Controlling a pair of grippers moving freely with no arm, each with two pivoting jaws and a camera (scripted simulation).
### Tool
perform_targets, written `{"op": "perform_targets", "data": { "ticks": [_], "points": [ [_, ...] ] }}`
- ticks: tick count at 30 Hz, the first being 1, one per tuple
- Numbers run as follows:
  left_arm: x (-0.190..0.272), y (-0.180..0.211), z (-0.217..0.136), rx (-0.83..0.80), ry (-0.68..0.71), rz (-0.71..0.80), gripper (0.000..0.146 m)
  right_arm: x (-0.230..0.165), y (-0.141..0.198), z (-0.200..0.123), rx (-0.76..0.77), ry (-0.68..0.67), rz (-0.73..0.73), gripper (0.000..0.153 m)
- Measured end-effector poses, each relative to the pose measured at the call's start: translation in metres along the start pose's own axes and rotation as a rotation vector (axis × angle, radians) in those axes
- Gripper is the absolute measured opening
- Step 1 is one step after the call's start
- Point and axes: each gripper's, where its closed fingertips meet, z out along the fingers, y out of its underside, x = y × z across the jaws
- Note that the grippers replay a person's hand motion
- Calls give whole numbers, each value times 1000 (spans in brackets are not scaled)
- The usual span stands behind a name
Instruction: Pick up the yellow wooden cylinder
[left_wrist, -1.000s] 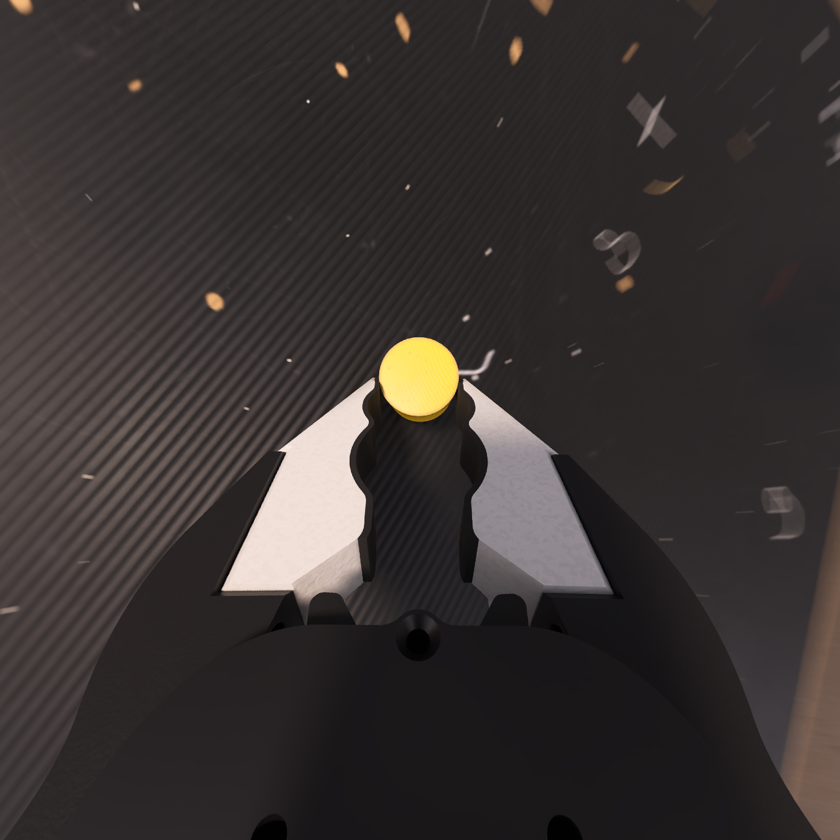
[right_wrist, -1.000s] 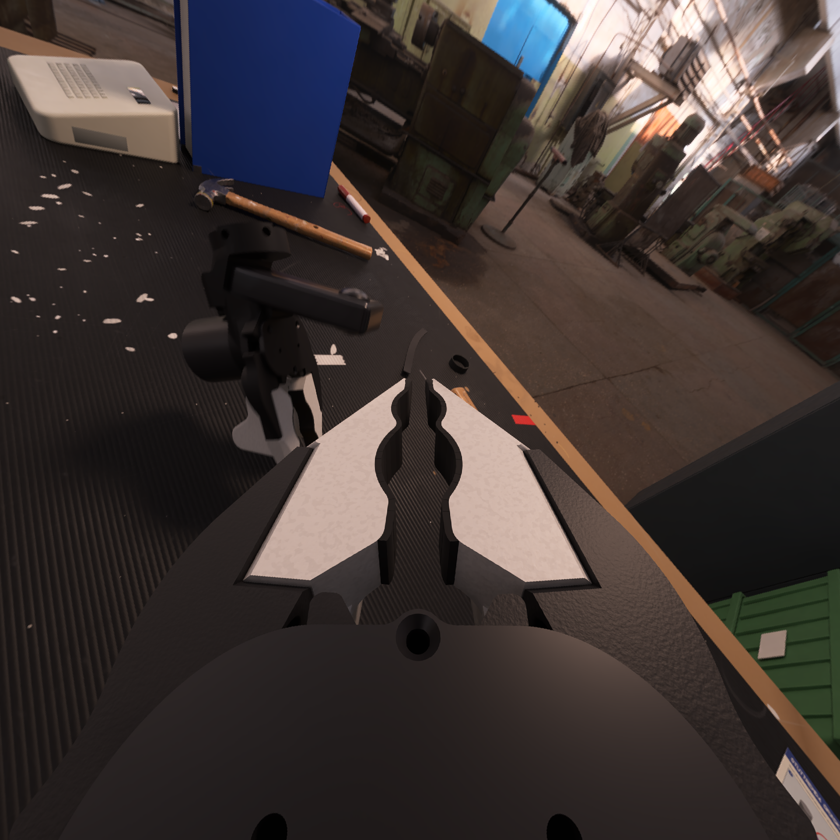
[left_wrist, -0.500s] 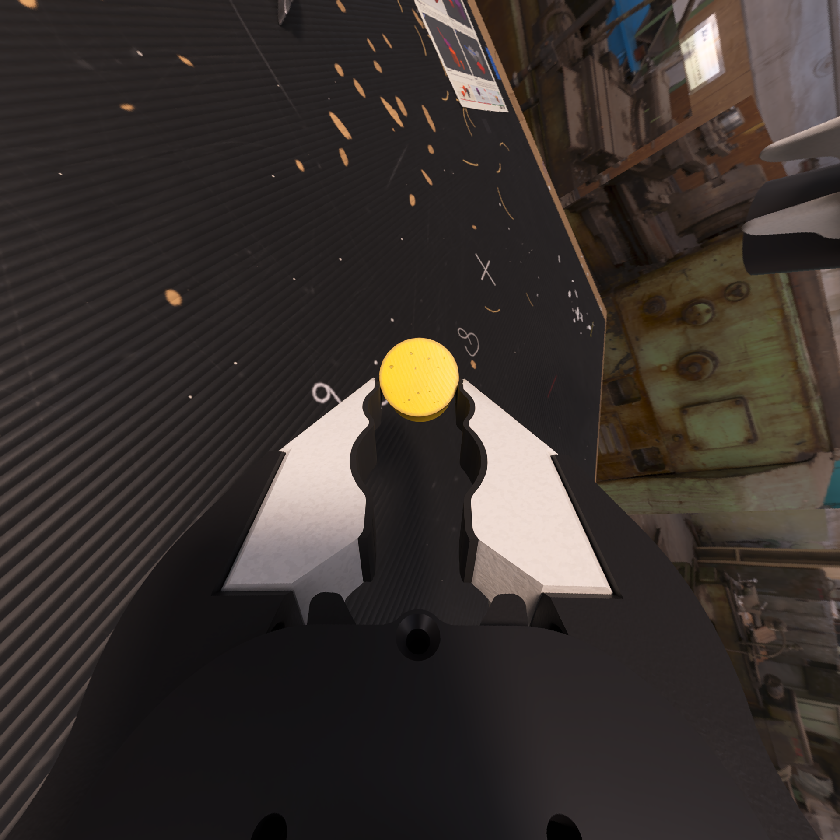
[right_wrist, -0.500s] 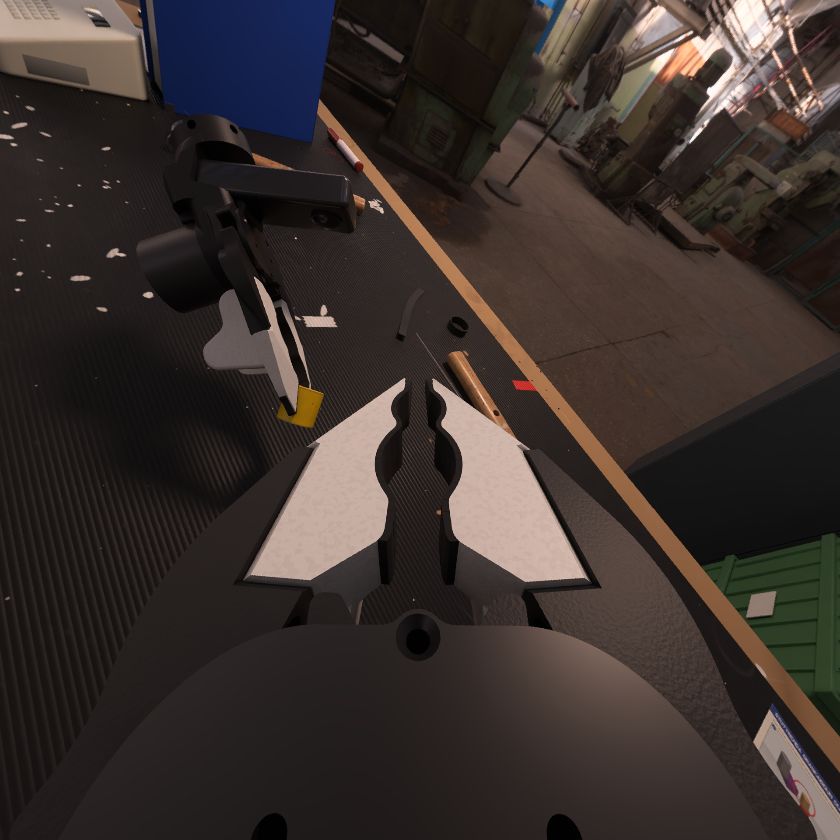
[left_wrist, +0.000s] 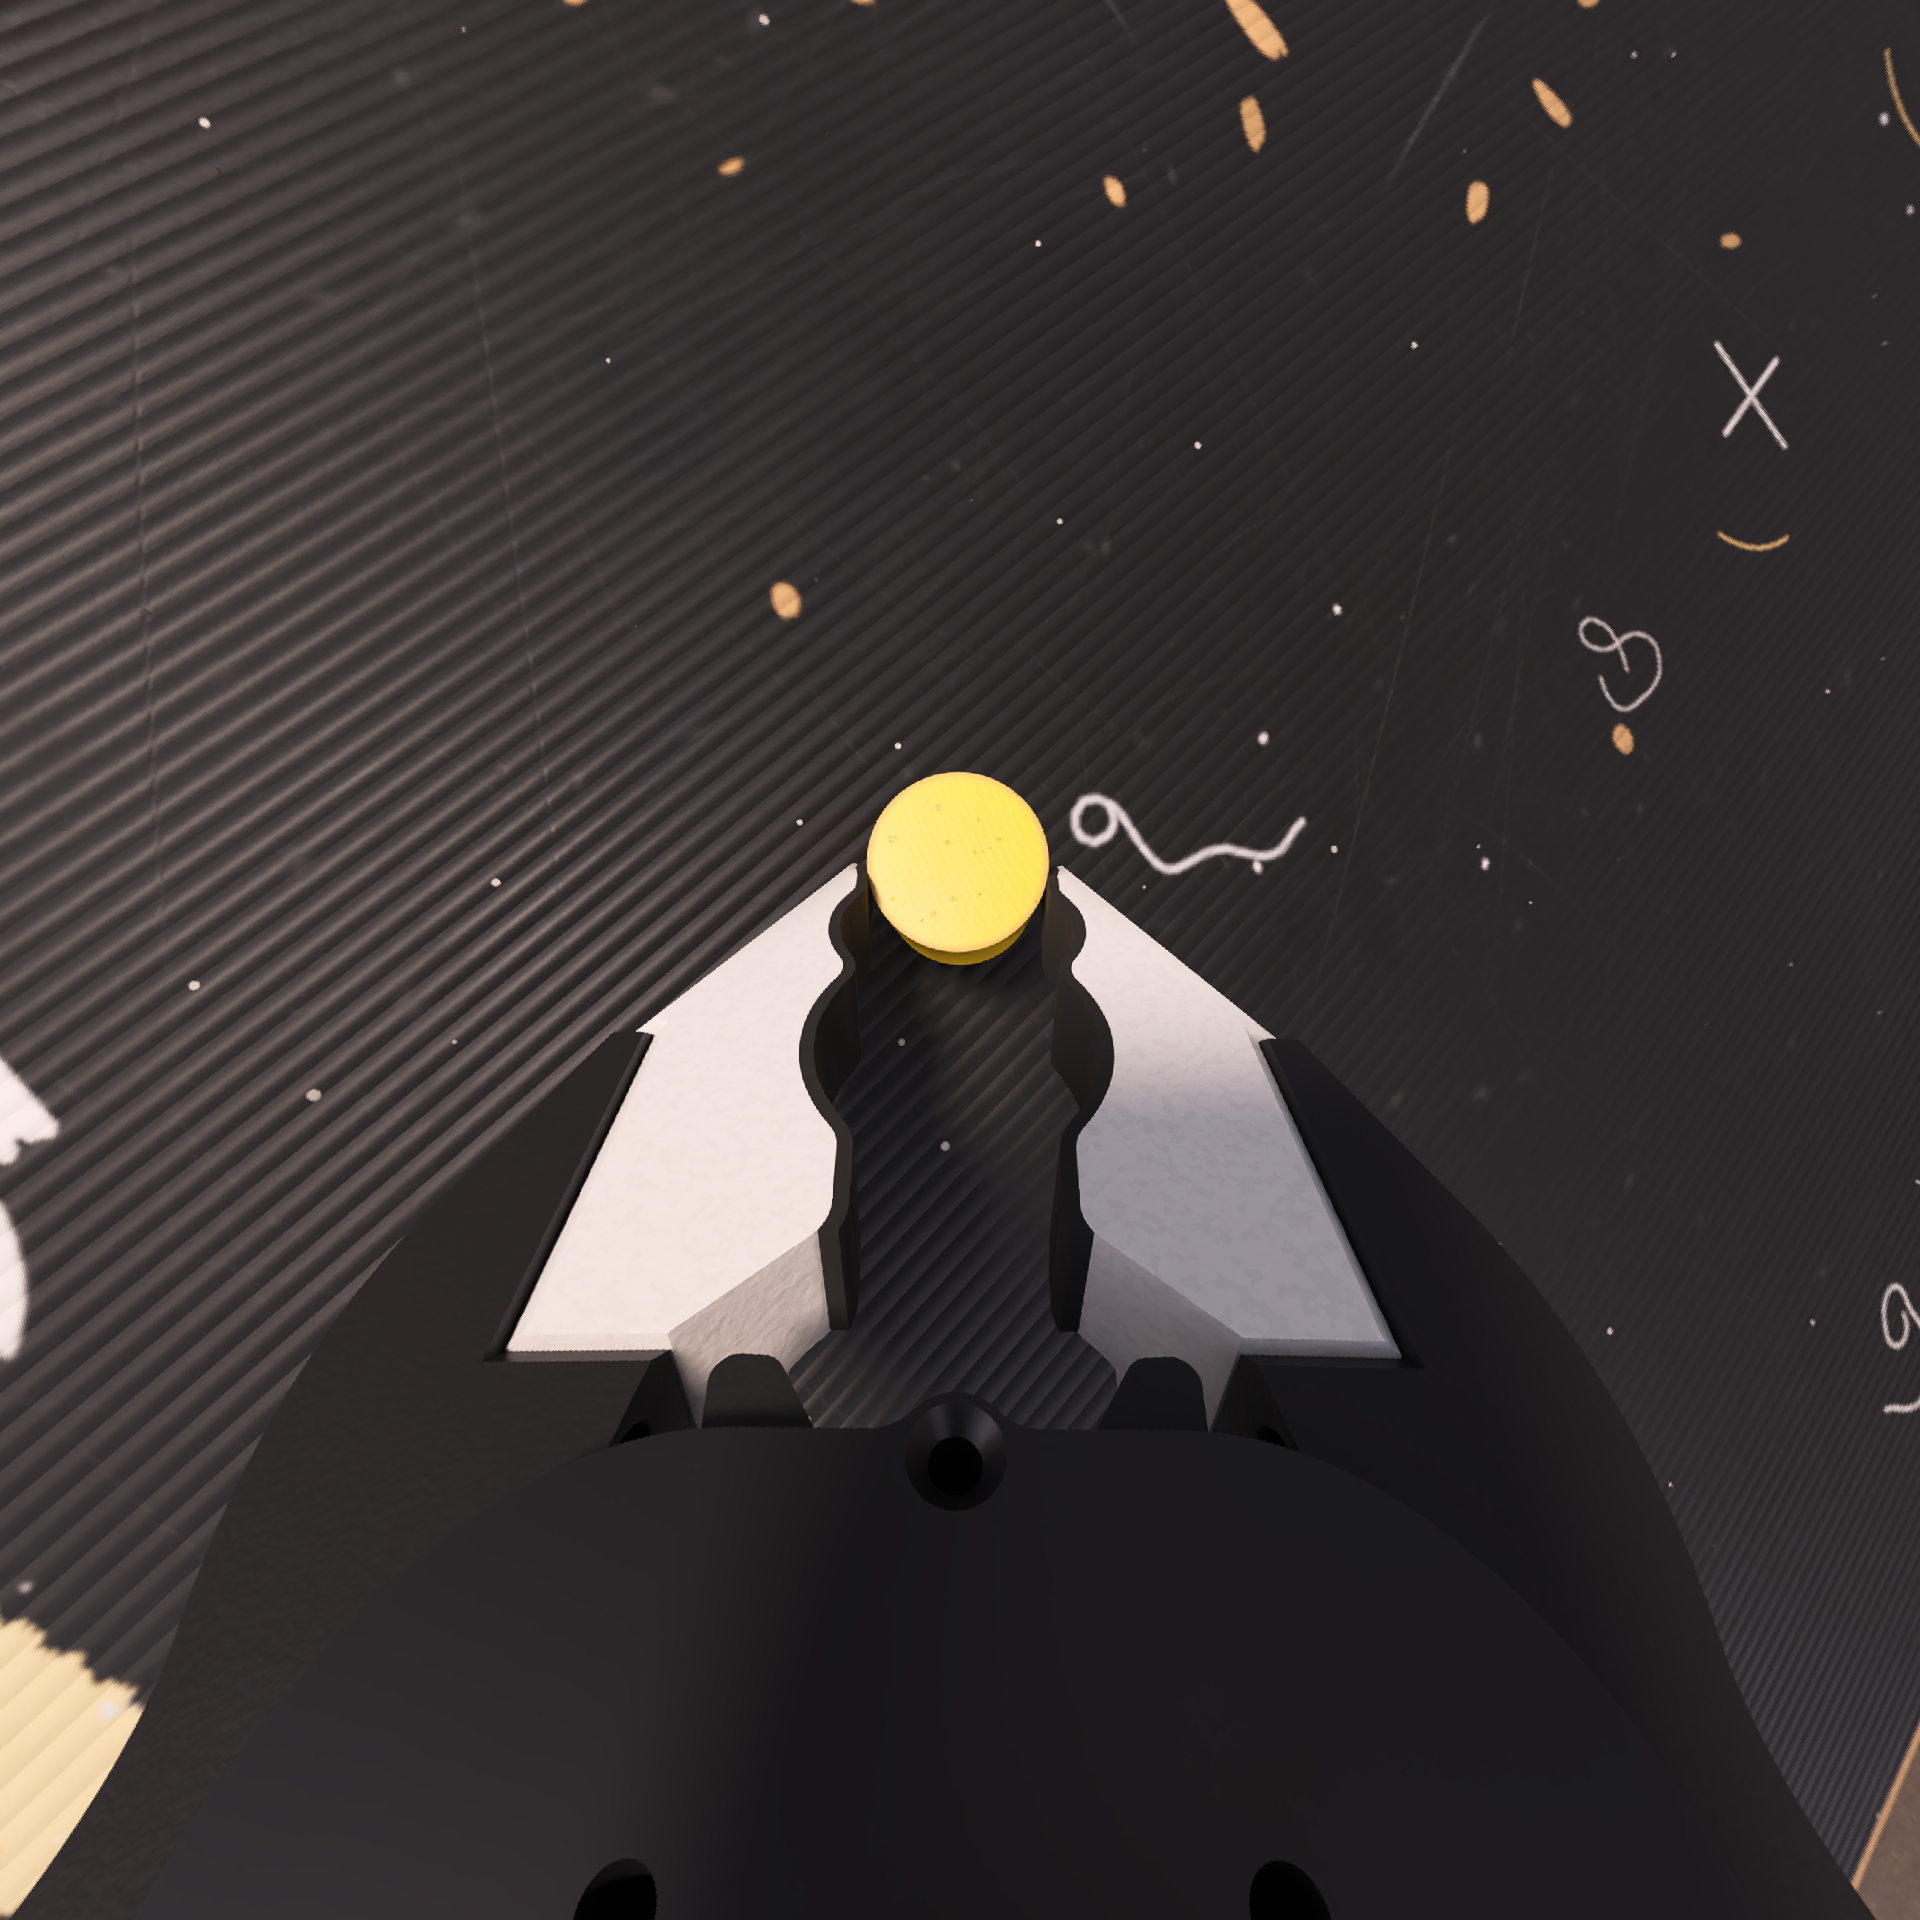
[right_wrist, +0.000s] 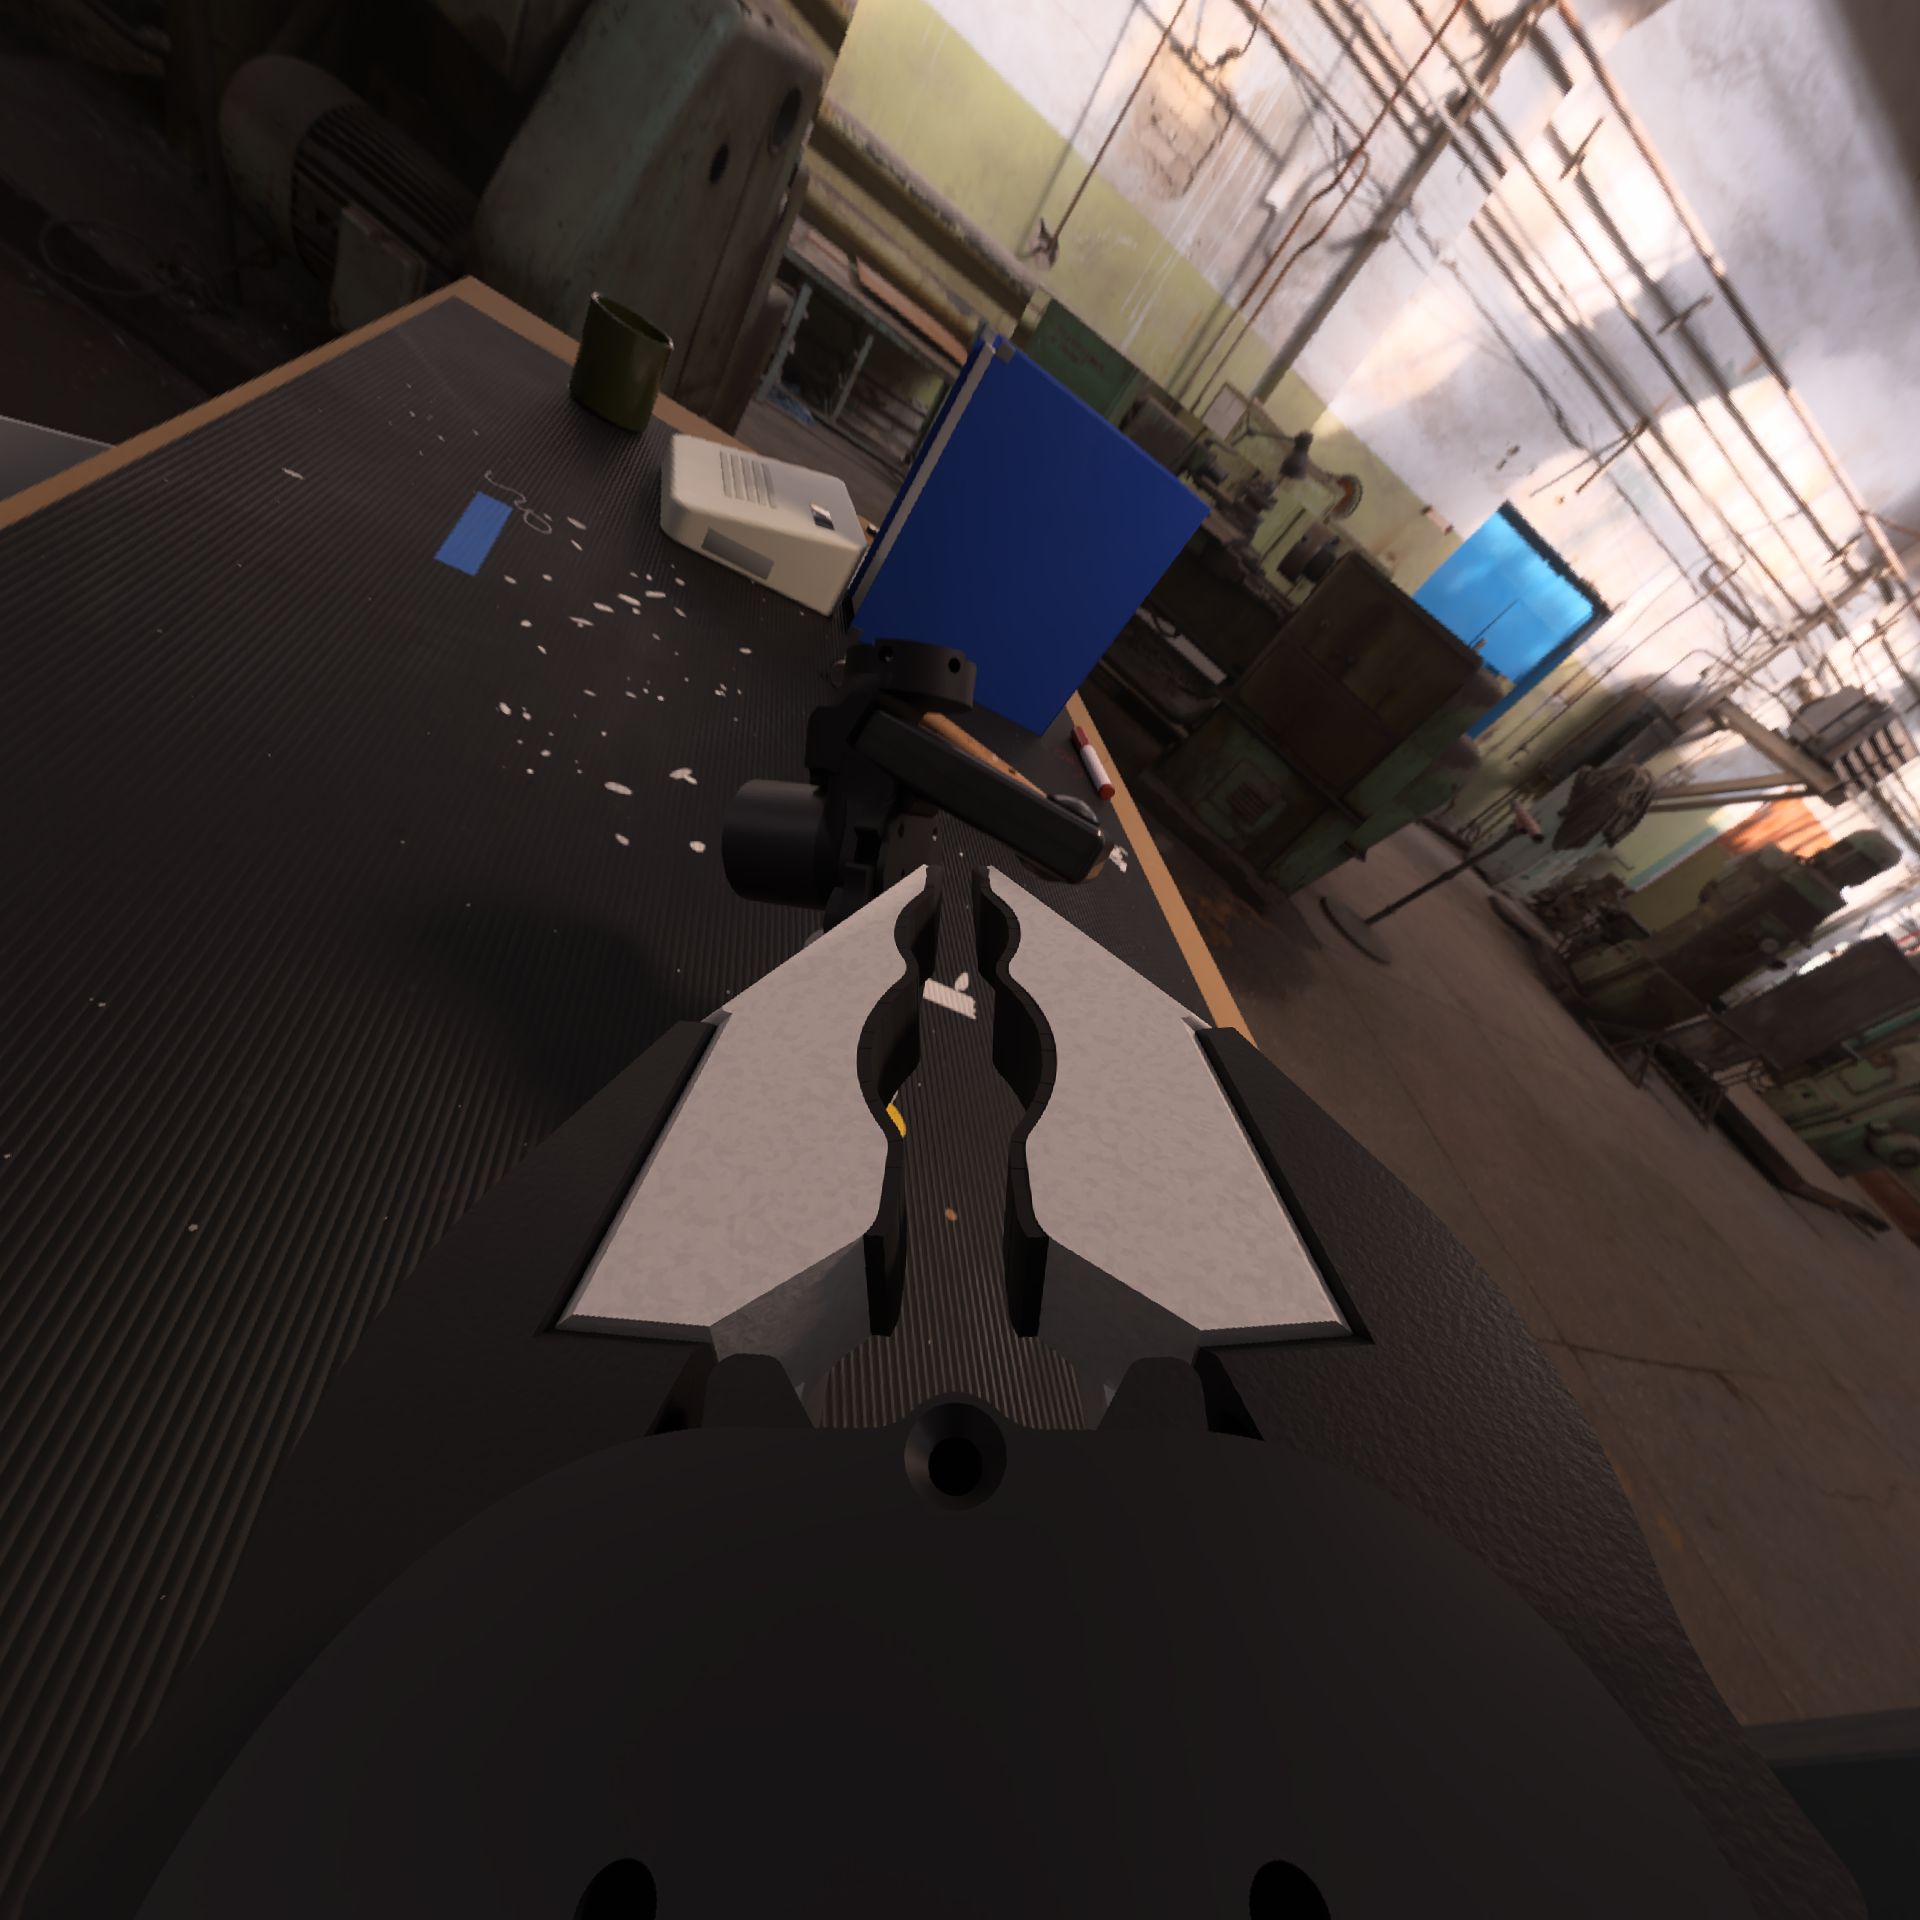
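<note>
The yellow wooden cylinder (left_wrist: 956, 862) shows its round end face in the left wrist view, clamped between the tips of my left gripper (left_wrist: 956, 885), above the black ribbed mat (left_wrist: 416, 520). In the right wrist view the left gripper's black body (right_wrist: 883, 790) hangs just beyond my right gripper (right_wrist: 953, 875), whose fingers stand almost together with nothing between them. A yellow sliver (right_wrist: 894, 1117), probably the cylinder, shows through the gap; the rest is hidden behind my right fingers.
A blue upright board (right_wrist: 1023, 582), a white box (right_wrist: 764, 514) and a dark green cup (right_wrist: 621, 362) stand at the far end. A hammer handle (right_wrist: 971, 743) and a red marker (right_wrist: 1093, 769) lie near the table's wooden edge (right_wrist: 1174, 883). Wood chips (left_wrist: 787, 600) and a metal curl (left_wrist: 1184, 847) litter the mat.
The left gripper stays shut on the cylinder; its view has swung from the table edge back onto the mat. The right gripper has turned, and the left gripper now sits straight ahead of it.
</note>
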Motion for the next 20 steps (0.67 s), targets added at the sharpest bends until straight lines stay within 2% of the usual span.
{"op": "perform_targets", "data": {
  "ticks": [4,11,15,20],
  "points": [
    [4,-3,-4,17,21,0,32,2,8,2,-43,15,12,6],
    [17,-11,-16,71,198,-115,32,19,27,2,-147,122,26,5],
    [5,-7,-14,56,144,-138,32,37,40,0,-218,244,16,6],
    [-5,1,-6,11,80,-125,32,47,45,-2,-260,315,32,6]
  ]
}}
